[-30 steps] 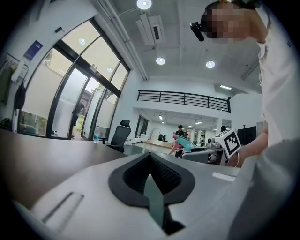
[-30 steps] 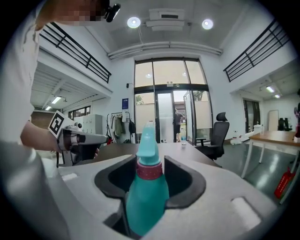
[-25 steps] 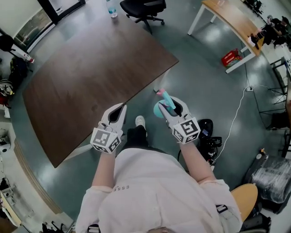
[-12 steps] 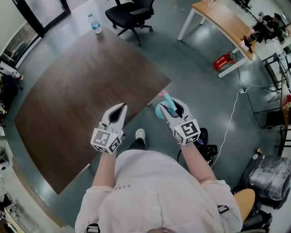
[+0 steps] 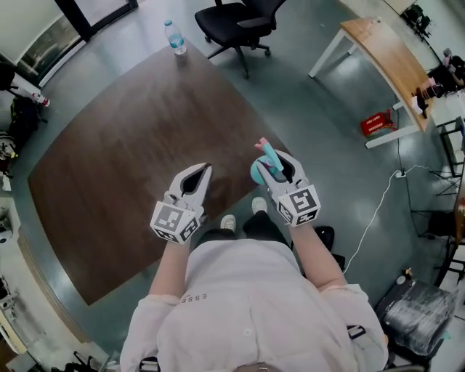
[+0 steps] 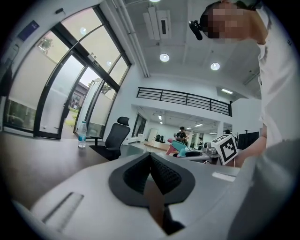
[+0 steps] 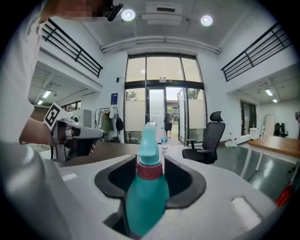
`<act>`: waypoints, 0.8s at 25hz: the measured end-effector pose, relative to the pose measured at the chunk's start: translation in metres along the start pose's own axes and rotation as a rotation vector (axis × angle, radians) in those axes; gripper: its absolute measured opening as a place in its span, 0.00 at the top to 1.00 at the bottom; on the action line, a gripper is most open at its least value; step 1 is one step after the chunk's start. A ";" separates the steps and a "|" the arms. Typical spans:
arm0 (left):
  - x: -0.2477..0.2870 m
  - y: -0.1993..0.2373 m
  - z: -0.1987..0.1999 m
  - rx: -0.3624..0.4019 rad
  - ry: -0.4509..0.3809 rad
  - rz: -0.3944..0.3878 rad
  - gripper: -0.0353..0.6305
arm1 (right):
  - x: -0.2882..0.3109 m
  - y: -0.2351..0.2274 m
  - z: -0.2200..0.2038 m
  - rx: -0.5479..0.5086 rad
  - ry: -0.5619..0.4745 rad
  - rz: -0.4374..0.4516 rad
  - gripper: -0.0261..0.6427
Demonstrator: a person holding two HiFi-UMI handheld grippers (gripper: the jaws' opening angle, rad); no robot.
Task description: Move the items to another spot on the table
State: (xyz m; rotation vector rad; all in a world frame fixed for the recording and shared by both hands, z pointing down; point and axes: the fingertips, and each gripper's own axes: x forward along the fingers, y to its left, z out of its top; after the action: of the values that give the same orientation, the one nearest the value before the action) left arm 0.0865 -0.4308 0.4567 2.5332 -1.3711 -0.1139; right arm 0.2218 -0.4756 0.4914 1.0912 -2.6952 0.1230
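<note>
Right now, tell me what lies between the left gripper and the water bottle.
Nothing: the head view shows only bare tabletop between the left gripper and the water bottle.

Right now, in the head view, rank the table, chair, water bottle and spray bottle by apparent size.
1. table
2. chair
3. spray bottle and water bottle: they look similar, and the spray bottle is nearer the camera, so unranked.

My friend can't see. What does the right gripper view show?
A teal spray bottle with a red collar is clamped between the jaws, filling the middle. Behind it are a brown table, a small water bottle, a black office chair and tall glass doors.
</note>
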 end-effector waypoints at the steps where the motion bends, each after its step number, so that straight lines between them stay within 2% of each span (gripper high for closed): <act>1: 0.002 0.008 0.001 -0.003 -0.003 0.026 0.92 | 0.010 -0.002 0.001 -0.007 0.000 0.026 0.70; 8: 0.019 0.055 0.003 -0.031 -0.028 0.238 0.92 | 0.079 -0.016 0.009 -0.066 0.018 0.230 0.70; 12: 0.032 0.067 0.003 -0.029 -0.036 0.330 0.92 | 0.113 -0.028 0.009 -0.114 0.029 0.343 0.70; 16: 0.038 0.085 0.002 -0.020 -0.040 0.423 0.92 | 0.144 -0.035 0.004 -0.130 0.026 0.420 0.70; 20: 0.039 0.098 -0.008 -0.039 -0.030 0.474 0.92 | 0.166 -0.037 -0.007 -0.142 0.028 0.468 0.70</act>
State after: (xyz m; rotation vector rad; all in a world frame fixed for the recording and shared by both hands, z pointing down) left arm 0.0300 -0.5128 0.4925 2.1122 -1.9145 -0.0860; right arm 0.1334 -0.6129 0.5386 0.4031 -2.8295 0.0225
